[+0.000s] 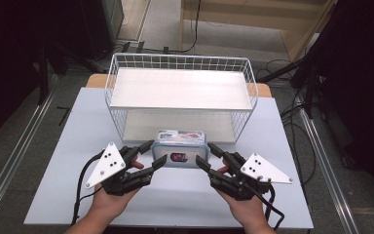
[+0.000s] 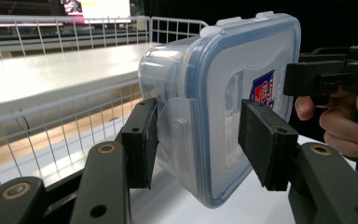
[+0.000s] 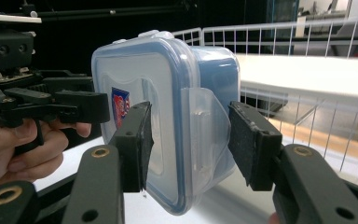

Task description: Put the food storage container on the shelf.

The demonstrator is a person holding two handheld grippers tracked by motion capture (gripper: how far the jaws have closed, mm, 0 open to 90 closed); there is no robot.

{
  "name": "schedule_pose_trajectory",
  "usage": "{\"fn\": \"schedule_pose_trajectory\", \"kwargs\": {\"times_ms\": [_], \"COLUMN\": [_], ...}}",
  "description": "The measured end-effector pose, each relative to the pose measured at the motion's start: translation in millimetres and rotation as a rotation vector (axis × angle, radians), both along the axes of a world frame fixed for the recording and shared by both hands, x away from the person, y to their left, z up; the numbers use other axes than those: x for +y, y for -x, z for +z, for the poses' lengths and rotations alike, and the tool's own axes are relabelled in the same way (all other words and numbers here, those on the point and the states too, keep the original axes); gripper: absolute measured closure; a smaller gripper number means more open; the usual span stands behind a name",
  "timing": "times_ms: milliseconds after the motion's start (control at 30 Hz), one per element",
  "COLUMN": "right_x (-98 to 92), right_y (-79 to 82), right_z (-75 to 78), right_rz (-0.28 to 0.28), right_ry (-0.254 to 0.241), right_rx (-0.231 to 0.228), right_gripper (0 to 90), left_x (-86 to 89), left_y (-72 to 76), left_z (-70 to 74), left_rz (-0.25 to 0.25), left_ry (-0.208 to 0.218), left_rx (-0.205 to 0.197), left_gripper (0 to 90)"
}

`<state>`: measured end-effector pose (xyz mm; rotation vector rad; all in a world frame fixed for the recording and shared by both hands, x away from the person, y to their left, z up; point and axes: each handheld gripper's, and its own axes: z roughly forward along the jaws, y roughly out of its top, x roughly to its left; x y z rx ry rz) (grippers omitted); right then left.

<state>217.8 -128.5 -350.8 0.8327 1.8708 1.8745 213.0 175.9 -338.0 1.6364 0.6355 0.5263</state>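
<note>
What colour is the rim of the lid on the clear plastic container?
Blue: the container lid has a blue rim around a clear centre, best seen in the left gripper view.

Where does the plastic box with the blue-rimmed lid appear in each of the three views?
High view: the box sits low in the centre, between both tools, in front of the wire rack.
Left gripper view: it is at centre right, with the rack at the left.
Right gripper view: it is at centre left, with the rack at the right.
Shared landmark: the white wire rack behind the box.
</note>
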Motion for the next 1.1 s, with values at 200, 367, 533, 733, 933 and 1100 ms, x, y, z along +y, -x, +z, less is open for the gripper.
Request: {"fn": "schedule_pose_trajectory", "kwargs": {"times_ms": [200,367,533,733,933,1100], "right_x": [0.1,0.7,2.5,4.9,7.5,9.2], "right_y": [-2.8,-7.0,-16.3,-32.2,-47.4,-61.2], "right_z": [12.4,24.0,34.7,39.0,44.5,48.4], "right_rz": [-0.002,-0.004,-0.012,-0.008,-0.015,-0.026], "right_ry": [-0.013,-0.018,-0.011,-0.016,-0.016,-0.017], "right_rx": [-0.032,-0.053,-0.072,-0.058,-0.041,-0.044], "right_gripper": [52.2,52.2,52.2,52.0,51.9,51.9], "left_x": [-0.1,0.7,2.9,4.3,5.6,5.5], "left_y": [-2.9,-8.8,-21.6,-35.1,-52.9,-67.5], "left_z": [14.8,27.3,36.3,40.5,45.6,49.8], "left_rz": [-0.001,-0.003,-0.013,-0.002,-0.004,0.001], "left_ry": [0.002,0.002,-0.002,-0.002,0.005,0.005], "left_rx": [-0.035,-0.063,-0.078,-0.069,-0.058,-0.055], "left_gripper": [49.2,49.1,49.1,49.0,48.7,48.2]}}
